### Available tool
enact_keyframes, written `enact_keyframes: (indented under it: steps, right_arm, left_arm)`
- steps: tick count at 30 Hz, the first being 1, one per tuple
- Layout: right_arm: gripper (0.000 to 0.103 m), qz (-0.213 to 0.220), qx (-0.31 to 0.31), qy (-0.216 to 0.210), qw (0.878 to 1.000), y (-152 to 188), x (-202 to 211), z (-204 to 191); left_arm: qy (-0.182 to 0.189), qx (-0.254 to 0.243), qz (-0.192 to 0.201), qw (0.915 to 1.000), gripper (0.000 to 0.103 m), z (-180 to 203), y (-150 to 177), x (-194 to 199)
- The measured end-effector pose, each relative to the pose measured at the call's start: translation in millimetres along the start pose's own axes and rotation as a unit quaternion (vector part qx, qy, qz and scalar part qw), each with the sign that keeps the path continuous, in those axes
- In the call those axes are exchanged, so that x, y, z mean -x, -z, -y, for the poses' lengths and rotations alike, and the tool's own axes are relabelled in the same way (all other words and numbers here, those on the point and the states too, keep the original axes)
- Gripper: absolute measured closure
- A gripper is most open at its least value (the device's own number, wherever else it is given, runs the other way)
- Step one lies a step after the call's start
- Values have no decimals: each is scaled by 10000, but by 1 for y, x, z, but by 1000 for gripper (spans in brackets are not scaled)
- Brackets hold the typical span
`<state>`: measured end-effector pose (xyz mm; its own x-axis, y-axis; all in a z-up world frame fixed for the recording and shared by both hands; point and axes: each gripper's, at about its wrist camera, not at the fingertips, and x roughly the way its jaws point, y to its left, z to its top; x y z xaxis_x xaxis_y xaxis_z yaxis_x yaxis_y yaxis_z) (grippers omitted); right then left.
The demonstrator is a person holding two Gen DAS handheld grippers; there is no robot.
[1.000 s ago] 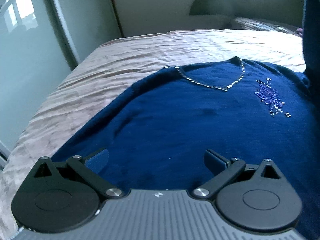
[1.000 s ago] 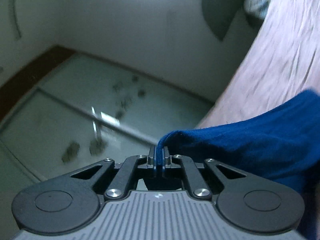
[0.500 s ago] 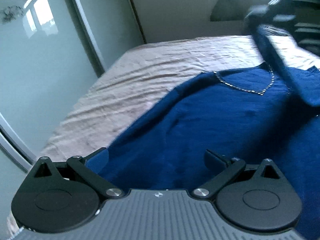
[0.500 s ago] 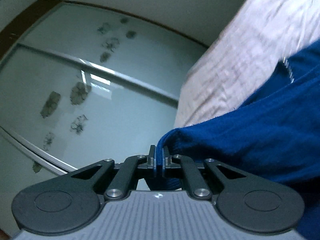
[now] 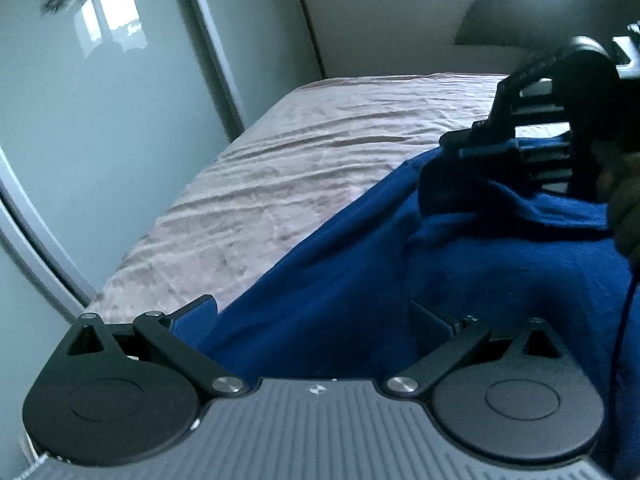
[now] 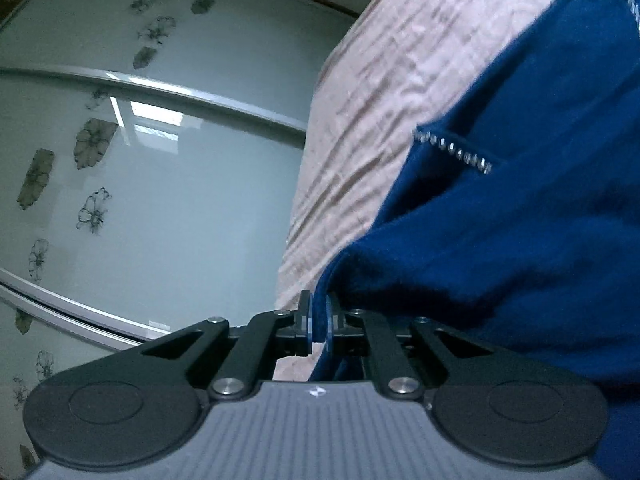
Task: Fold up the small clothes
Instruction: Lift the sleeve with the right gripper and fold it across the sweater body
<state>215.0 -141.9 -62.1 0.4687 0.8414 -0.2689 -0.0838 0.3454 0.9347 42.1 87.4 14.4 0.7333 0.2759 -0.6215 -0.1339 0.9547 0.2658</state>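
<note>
Pale pink, wrinkled fabric is covering the bed point(image 5: 304, 168), which is filling the middle of the left wrist view and running up the right wrist view beside the frosted wardrobe doors point(image 6: 160, 184); these doors are carrying printed flowers and metal rails, and they are also standing along the left of the bed in the left wrist view. A plain wall with a dark rounded headboard shape point(image 5: 492, 16) is closing the far end of the bed.

The dark blue sweater point(image 5: 400, 280) is lying spread on the bed cover, taking up the near and right part of the left wrist view. In the right wrist view its neckline trim of small silver studs point(image 6: 456, 150) is showing along the edge of the fabric, and a fold of the sweater is being lifted off the rest, sagging down from its held edge.

The right gripper point(image 5: 472, 146) is reaching in from the right of the left wrist view above the sweater, with its two fingers pressed together on a thin edge of the blue cloth; the same pinch is appearing in the right wrist view, where the cloth edge is passing between the blue pads point(image 6: 329, 320).

The left gripper point(image 5: 316, 320) is hovering low over the sweater, its fingers standing wide apart and gripping nothing
</note>
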Motion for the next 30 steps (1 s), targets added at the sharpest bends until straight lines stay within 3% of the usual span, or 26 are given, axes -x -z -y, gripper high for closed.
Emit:
enact_keyframes:
  steps: [8,15,20,23,26,30]
  right_arm:
    - [96,-249,442,9,9987,13,-24,-23]
    - [96,301,1621,905,9822,15,17,-51]
    - [96,-49,2046,1798,9622,24,3,-38]
    - [96,-429,1722,1515,9724,26,-12,-20]
    - [94,-233,1639,1296,9777,27,-5,-24]
    - [91,-283,2336,1631,9581,40,-7,-41]
  left_arm:
    - [-28,201,93,9998,1,-11,2,6]
    - [-116,420,-3,9991,1,-29,5,2]
    - [-312,182,-63,9993,0,-31,12,3]
    - [-467,158,-1,9988,0,-43,14,10]
    - [-658,320,-7,9973,0,-69,16,17]
    - [-616,850,-312,9940,0,-111,24,20]
